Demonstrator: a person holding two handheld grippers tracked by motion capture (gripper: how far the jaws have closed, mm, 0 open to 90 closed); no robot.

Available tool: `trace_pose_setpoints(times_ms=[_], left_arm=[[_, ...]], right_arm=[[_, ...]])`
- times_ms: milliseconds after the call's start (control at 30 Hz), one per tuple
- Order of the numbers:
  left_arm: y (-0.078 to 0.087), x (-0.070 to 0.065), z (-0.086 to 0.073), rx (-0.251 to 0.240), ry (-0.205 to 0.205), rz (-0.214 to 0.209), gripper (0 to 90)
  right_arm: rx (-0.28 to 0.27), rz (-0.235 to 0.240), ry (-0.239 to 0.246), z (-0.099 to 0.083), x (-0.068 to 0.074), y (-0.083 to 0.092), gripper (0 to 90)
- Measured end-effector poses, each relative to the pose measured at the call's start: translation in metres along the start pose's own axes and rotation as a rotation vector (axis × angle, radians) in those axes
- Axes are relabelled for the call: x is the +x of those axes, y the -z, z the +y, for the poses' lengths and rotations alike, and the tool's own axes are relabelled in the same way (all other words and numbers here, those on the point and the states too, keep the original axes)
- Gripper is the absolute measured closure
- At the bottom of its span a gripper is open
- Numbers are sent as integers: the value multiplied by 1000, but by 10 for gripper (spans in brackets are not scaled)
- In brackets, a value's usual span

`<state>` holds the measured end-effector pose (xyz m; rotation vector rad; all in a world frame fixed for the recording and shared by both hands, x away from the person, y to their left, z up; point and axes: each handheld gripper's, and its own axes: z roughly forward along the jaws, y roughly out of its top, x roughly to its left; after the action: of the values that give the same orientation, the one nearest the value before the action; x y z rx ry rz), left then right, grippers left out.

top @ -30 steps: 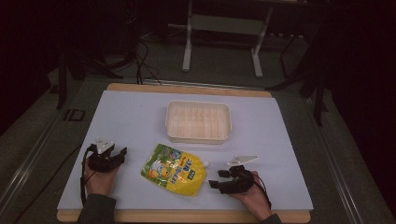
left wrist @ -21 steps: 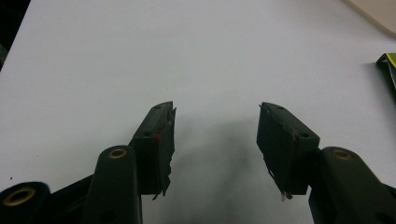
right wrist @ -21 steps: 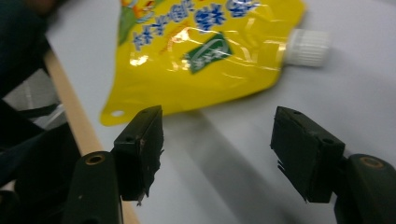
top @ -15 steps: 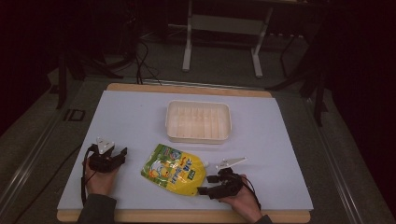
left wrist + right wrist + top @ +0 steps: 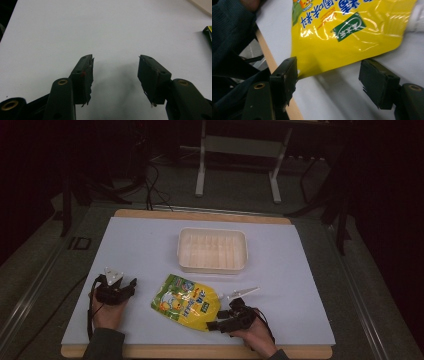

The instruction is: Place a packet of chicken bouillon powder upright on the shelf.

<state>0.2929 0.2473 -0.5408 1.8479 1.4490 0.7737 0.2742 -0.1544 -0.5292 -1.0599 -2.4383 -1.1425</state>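
A yellow and green snack pouch [image 5: 187, 302] lies flat on the white mat, near the front edge. My right gripper [image 5: 216, 320] sits at the pouch's near right corner and points left at it. In the right gripper view the pouch [image 5: 347, 32] ends just at the jaw tips of the right gripper [image 5: 328, 77]. Those jaws have just been opening and stand wide, pressing on nothing. My left gripper [image 5: 130, 286] rests on the mat to the left of the pouch. In its own view the left gripper [image 5: 115, 72] is open over bare mat.
A shallow white plastic container [image 5: 212, 251] stands behind the pouch, mid-table. The mat [image 5: 300, 270] ends at a wooden table edge [image 5: 265, 53] right beside my right gripper. A dark sleeve [image 5: 229, 37] is close by. A metal stand [image 5: 237, 150] rises behind the table.
My right gripper has slid left across the mat to the pouch's near corner. The left gripper and the pouch have stayed put.
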Motion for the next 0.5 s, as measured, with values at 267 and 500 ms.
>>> trace_pose_setpoints(times_ms=[267,500], left_arm=[[0,0,0,1,-6,1,456],[0,-1,0,2,-9,2,455]], right_arm=[[-10,29,-33,8,-3,-8,312],[-37,32,-56,17,-8,-15,398]])
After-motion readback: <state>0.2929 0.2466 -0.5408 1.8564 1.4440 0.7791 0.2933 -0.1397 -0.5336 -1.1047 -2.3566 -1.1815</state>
